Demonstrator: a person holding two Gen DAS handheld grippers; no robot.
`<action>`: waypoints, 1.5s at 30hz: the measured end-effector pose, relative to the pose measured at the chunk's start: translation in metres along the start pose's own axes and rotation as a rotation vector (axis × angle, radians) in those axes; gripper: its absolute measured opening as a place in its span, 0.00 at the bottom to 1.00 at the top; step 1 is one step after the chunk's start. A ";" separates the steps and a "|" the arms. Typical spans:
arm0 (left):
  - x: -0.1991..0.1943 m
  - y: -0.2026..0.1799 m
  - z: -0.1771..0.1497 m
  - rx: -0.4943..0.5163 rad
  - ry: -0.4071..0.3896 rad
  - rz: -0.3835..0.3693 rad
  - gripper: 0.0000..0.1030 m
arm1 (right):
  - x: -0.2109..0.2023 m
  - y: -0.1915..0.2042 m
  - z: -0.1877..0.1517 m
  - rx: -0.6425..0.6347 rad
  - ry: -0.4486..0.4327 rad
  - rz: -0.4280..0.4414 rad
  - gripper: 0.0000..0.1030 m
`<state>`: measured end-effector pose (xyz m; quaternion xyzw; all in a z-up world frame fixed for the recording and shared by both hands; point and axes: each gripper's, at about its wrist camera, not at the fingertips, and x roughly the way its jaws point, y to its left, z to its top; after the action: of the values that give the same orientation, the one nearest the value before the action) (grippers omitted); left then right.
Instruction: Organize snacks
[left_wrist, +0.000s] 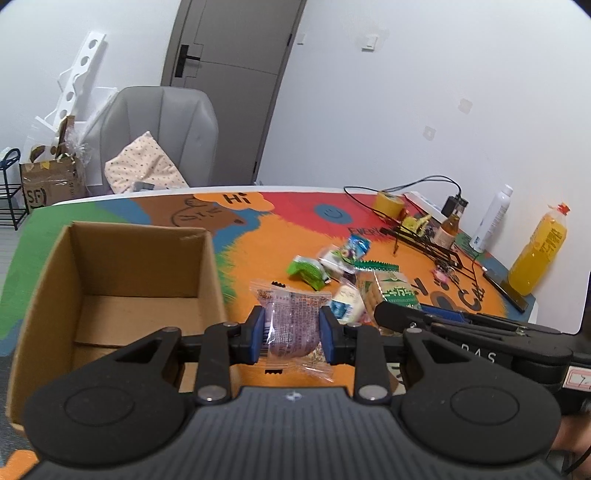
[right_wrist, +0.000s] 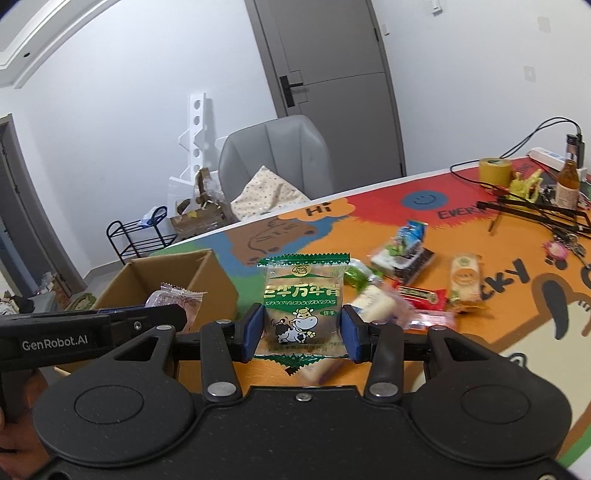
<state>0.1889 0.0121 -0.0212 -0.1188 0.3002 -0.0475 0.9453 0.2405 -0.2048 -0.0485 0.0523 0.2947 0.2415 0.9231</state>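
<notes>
My left gripper (left_wrist: 291, 332) is shut on a clear-wrapped purple snack packet (left_wrist: 291, 325), held just right of an open, empty cardboard box (left_wrist: 122, 273). My right gripper (right_wrist: 302, 330) is shut on a green-and-clear cow biscuit packet (right_wrist: 303, 310), held above the table to the right of the box (right_wrist: 207, 280). The left gripper and its packet (right_wrist: 177, 301) show at the left of the right wrist view. Several loose snack packets (left_wrist: 332, 266) lie in a pile on the colourful mat (left_wrist: 266, 251), also in the right wrist view (right_wrist: 417, 291).
Along the table's far right stand a yellow tape roll (left_wrist: 389, 204), black cables (left_wrist: 424, 240), a small brown bottle (left_wrist: 448, 230), a white spray bottle (left_wrist: 493, 219) and an orange juice bottle (left_wrist: 537, 251). A grey chair with a cushion (left_wrist: 159, 144) sits behind the table.
</notes>
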 end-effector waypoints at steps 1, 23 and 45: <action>-0.002 0.004 0.001 -0.005 -0.003 0.004 0.29 | 0.001 0.004 0.001 -0.004 0.002 0.004 0.41; -0.027 0.087 0.007 -0.118 -0.030 0.123 0.29 | 0.033 0.075 0.011 -0.073 0.026 0.124 0.41; -0.053 0.096 0.005 -0.160 -0.081 0.215 0.82 | 0.038 0.090 0.010 -0.046 0.019 0.198 0.63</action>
<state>0.1500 0.1142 -0.0117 -0.1629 0.2755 0.0829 0.9438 0.2358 -0.1076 -0.0379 0.0577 0.2912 0.3388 0.8928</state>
